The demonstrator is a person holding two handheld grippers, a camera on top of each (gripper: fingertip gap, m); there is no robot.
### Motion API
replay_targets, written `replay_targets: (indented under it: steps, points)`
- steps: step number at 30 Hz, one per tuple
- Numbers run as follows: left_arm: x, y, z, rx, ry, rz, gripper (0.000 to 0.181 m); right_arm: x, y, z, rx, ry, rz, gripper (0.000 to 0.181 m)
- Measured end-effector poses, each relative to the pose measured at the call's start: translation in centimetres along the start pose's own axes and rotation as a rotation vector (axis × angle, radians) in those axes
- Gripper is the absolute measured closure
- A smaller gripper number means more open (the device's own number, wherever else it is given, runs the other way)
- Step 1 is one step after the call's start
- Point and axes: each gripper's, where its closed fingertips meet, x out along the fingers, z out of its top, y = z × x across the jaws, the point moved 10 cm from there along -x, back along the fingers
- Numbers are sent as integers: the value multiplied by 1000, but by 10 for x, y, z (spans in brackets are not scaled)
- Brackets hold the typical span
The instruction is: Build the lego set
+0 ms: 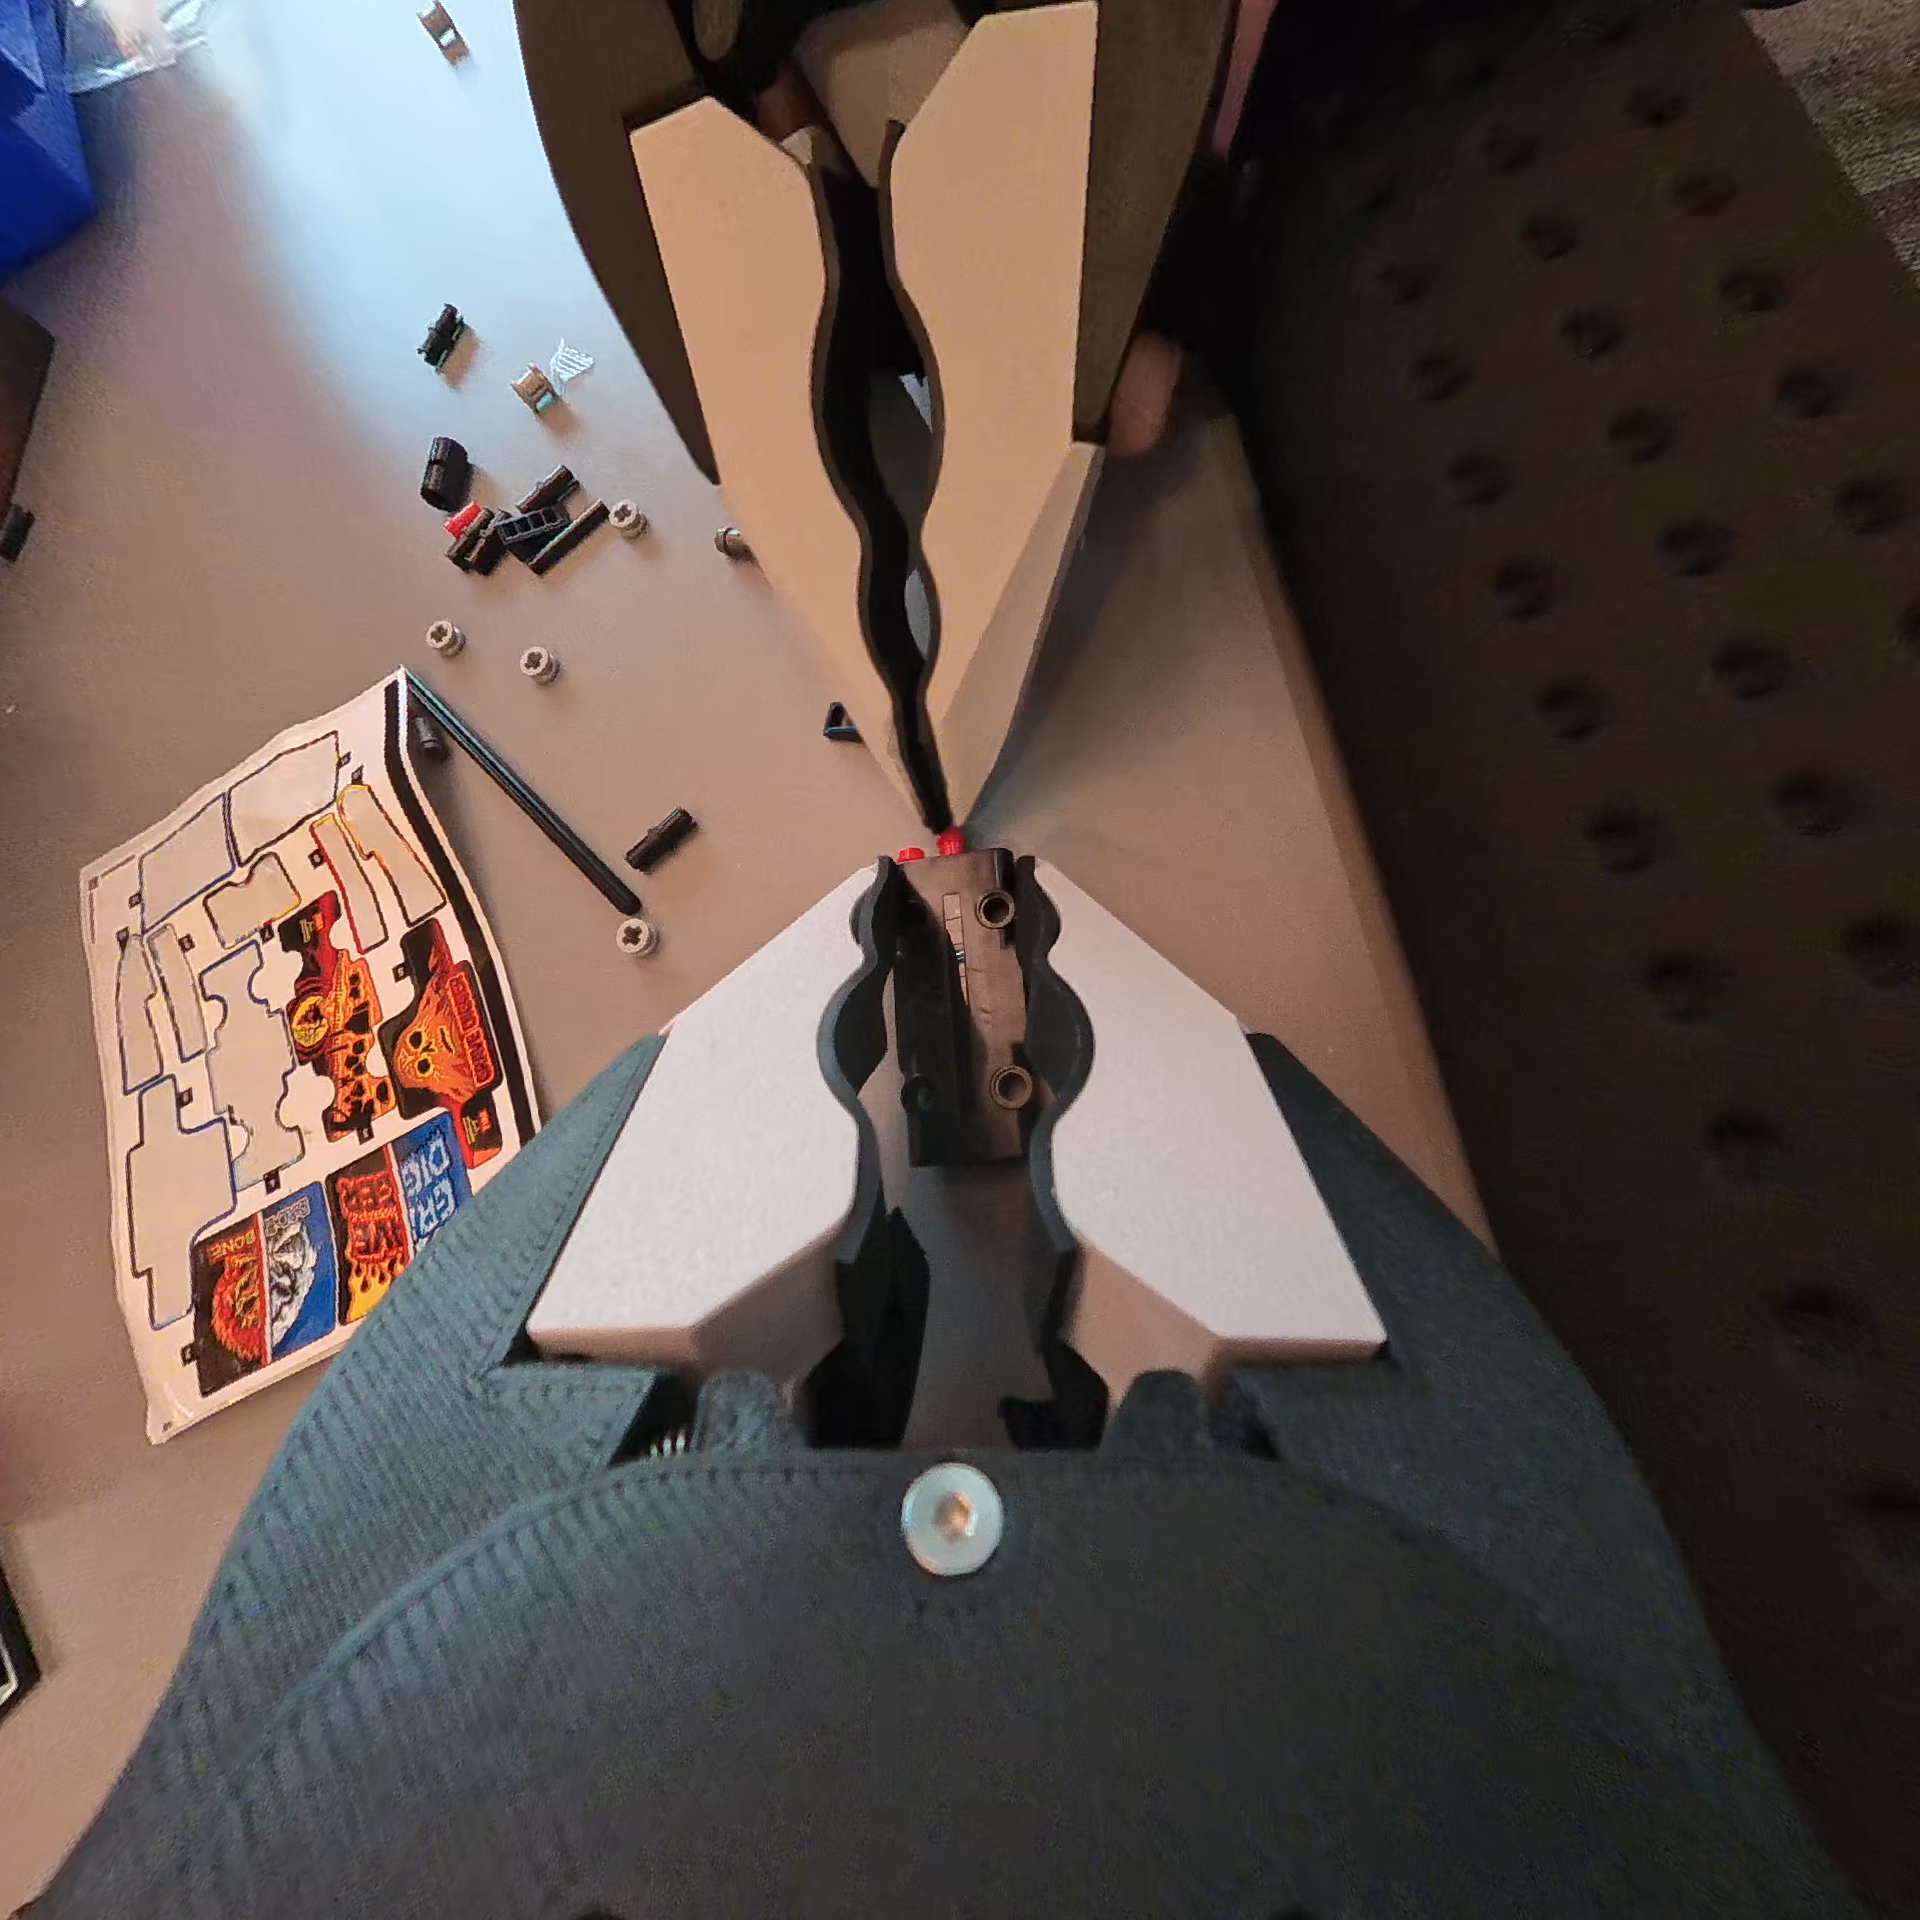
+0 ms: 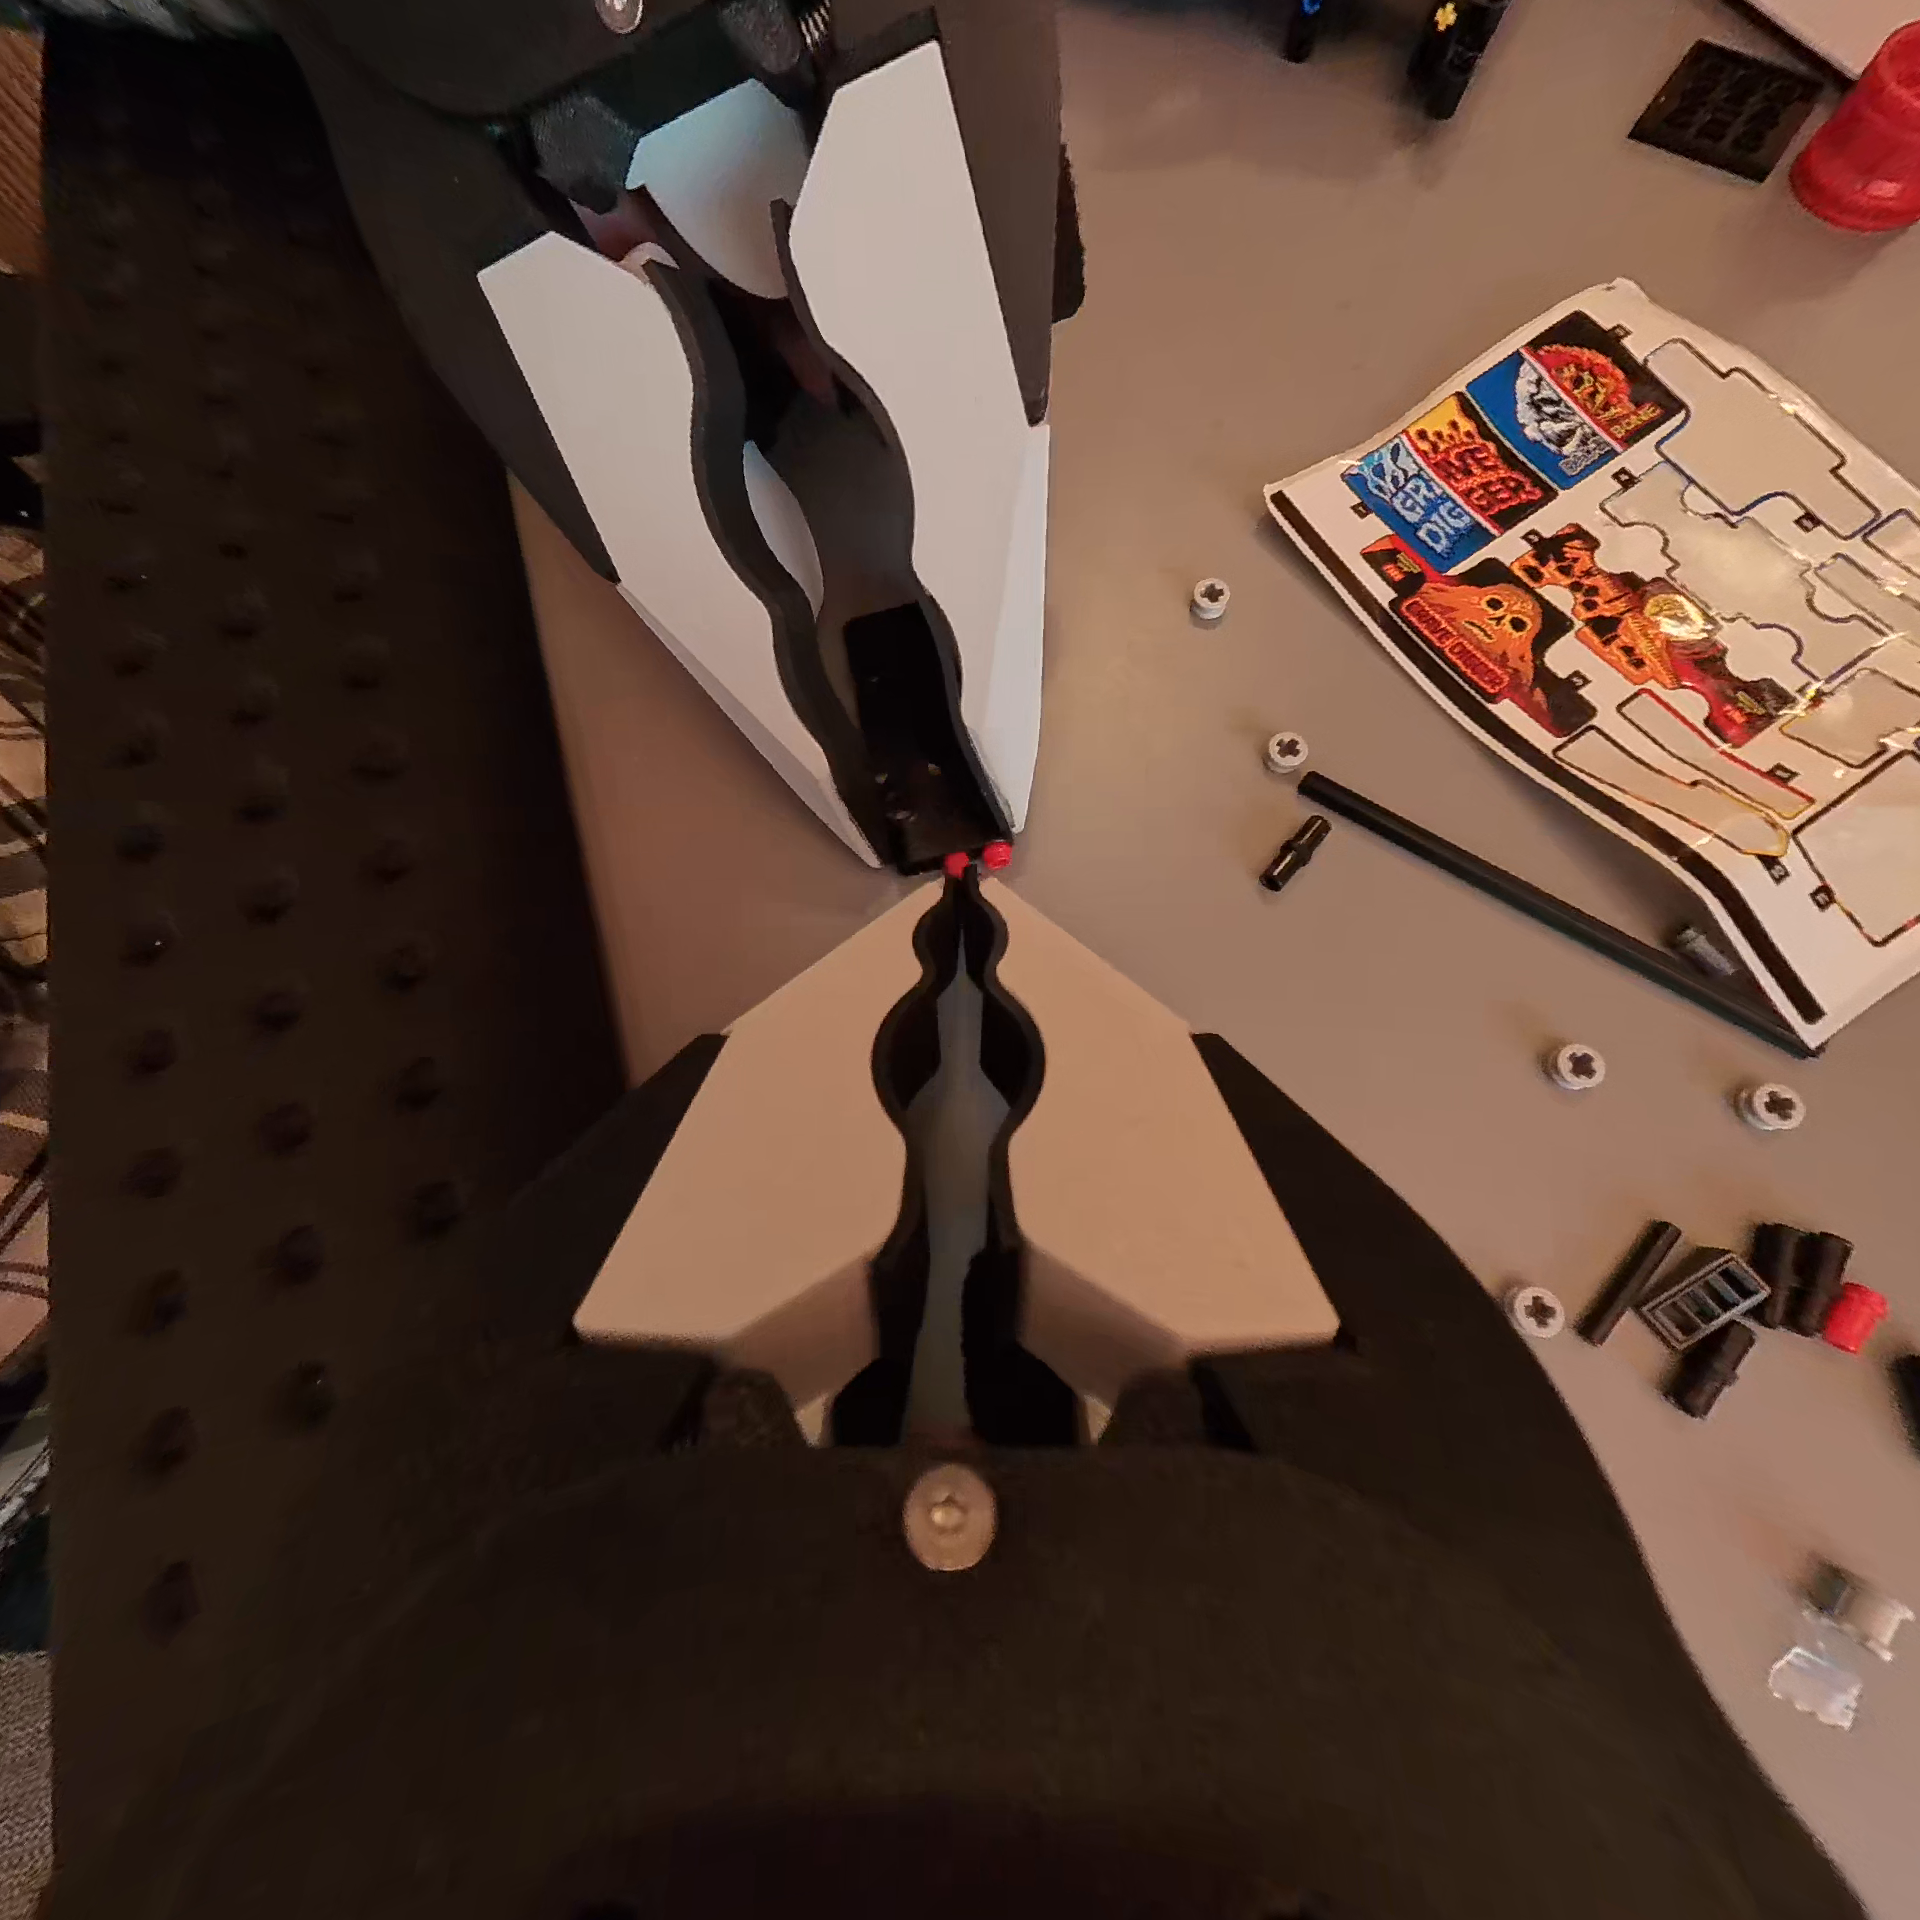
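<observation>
Clamping the black lego assembly point(image 1: 961, 1008) between its fingers, your left gripper point(image 1: 961, 883) holds it above the grey table point(image 1: 1164, 810), two red pins point(image 1: 948, 842) poking from the front end. Tip to tip with it, your right gripper point(image 2: 961, 894) is pressed almost together, pinching one of those red pins. Beyond and to the left of your left gripper lie a black axle point(image 1: 520, 795), a sticker sheet point(image 1: 301, 1029), grey bushes point(image 1: 636, 937) and a heap of loose black pieces point(image 1: 520, 525). To its right runs a dark tufted cushion point(image 1: 1621, 727).
</observation>
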Motion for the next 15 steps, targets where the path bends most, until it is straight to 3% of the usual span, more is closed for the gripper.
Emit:
replay_targets:
  steps: [15]
  points:
    - [0,0,0,4,4,-3,160,1,2,4,-19,-25,-19,181]
